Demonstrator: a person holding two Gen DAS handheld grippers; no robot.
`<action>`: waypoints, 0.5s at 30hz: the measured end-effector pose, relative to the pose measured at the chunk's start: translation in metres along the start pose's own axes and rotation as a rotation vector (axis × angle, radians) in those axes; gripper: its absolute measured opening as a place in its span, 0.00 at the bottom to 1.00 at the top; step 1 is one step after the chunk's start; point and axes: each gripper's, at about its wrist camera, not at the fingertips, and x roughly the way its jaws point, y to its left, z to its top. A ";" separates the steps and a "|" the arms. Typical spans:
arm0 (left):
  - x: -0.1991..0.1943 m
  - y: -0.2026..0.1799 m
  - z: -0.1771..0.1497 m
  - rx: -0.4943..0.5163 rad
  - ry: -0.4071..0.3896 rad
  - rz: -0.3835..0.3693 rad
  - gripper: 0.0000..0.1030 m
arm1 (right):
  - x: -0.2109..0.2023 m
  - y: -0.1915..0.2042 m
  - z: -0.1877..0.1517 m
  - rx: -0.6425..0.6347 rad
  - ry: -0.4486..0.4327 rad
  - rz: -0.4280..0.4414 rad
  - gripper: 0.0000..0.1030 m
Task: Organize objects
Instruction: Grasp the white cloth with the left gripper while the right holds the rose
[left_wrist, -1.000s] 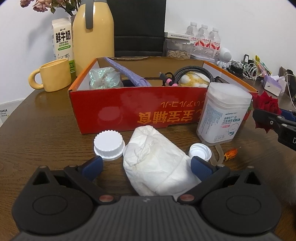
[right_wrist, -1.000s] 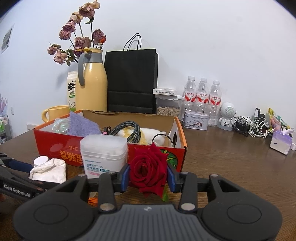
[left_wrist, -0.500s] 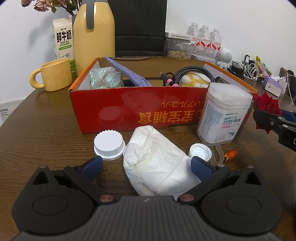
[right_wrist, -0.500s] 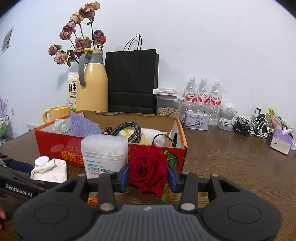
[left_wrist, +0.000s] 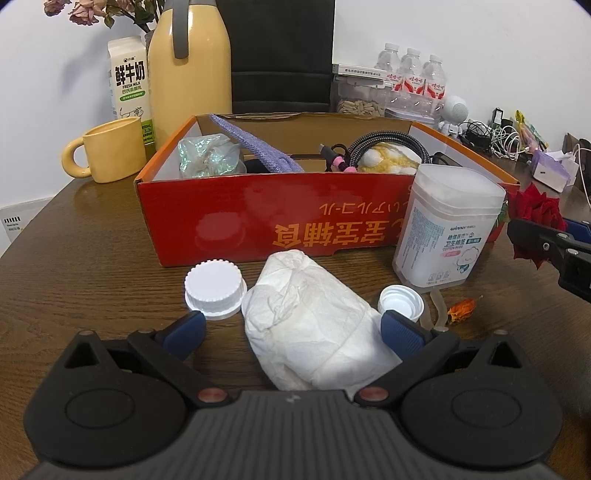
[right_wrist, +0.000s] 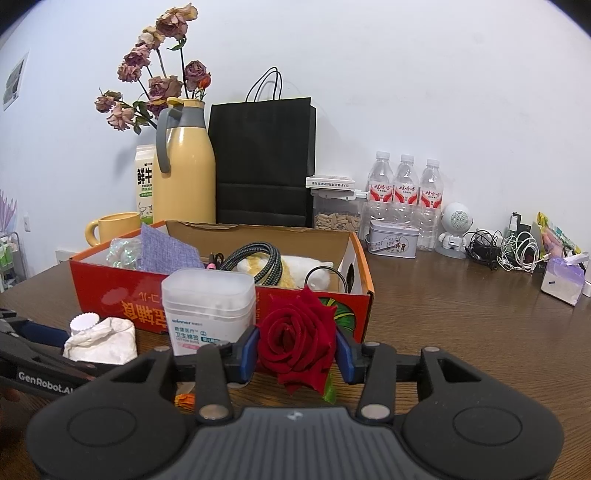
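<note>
My left gripper (left_wrist: 291, 332) is open around a crumpled white tissue wad (left_wrist: 310, 325) lying on the table; its fingers stand apart from the wad's sides. My right gripper (right_wrist: 297, 350) is shut on a red rose (right_wrist: 295, 338) and holds it above the table, right of the red cardboard box (right_wrist: 147, 306). The rose also shows at the right edge of the left wrist view (left_wrist: 535, 214). The box (left_wrist: 258, 221) holds a purple cloth, a braided cable, a plush toy and a shiny bag. A clear cotton swab container (left_wrist: 447, 229) stands before the box.
Two white caps (left_wrist: 214, 284) (left_wrist: 400, 301) lie beside the tissue, an orange dried petal (left_wrist: 461, 310) to the right. Behind the box stand a yellow mug (left_wrist: 107, 151), milk carton, yellow thermos (left_wrist: 190, 66), black bag, water bottles (right_wrist: 404, 192) and tangled cables (right_wrist: 506, 251).
The right gripper with the rose has risen slightly. The left gripper has stayed open around the tissue.
</note>
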 end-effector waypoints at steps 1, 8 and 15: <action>-0.001 0.000 0.000 0.003 -0.001 -0.001 1.00 | 0.000 0.000 0.000 0.000 0.000 0.000 0.42; -0.015 -0.010 -0.006 0.057 -0.065 -0.017 0.56 | 0.000 0.000 0.000 0.001 0.000 0.000 0.42; -0.030 -0.012 -0.012 0.087 -0.115 -0.029 0.19 | 0.000 0.000 0.000 0.003 0.000 0.002 0.42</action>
